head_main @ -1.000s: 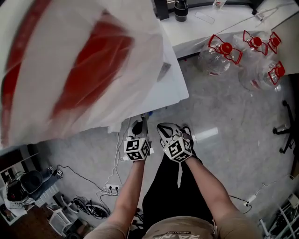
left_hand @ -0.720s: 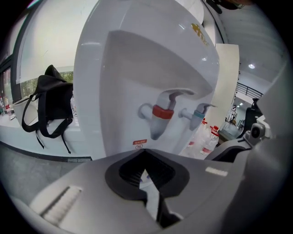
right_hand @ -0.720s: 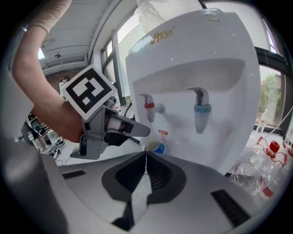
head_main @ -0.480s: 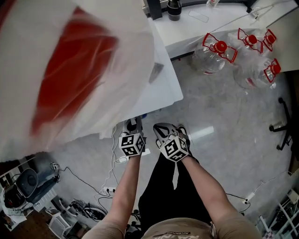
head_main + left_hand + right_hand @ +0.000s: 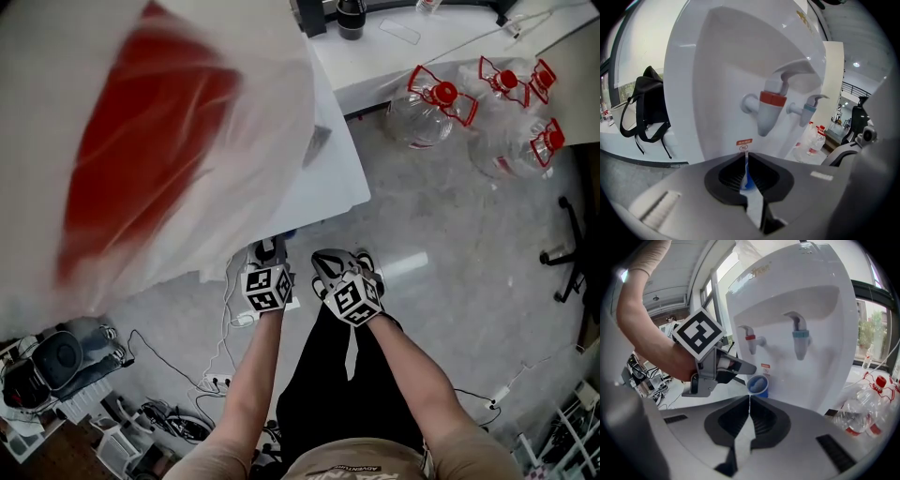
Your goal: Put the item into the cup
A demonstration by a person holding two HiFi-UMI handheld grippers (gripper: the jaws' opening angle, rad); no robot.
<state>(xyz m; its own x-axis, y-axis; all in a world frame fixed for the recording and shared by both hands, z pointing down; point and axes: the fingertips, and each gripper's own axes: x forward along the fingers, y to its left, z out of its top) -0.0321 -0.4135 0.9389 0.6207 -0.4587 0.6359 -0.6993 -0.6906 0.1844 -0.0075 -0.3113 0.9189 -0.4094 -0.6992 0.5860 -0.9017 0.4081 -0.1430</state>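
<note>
Count: one white water dispenser [image 5: 820, 310]; one red-collared tap [image 5: 751, 341]; one blue-collared tap [image 5: 800, 338]; one small blue cup [image 5: 758, 385].

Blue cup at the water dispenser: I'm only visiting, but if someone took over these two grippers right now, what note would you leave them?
Left gripper: shut on the blue cup, pinching its wall.
Right gripper: shut, nothing between its jaws.
The cup is held in front of the water dispenser, roughly below the red tap.
Done: cup picked up.
Left: no item to go in shows in any view; find it, then put it into the cup.
</note>
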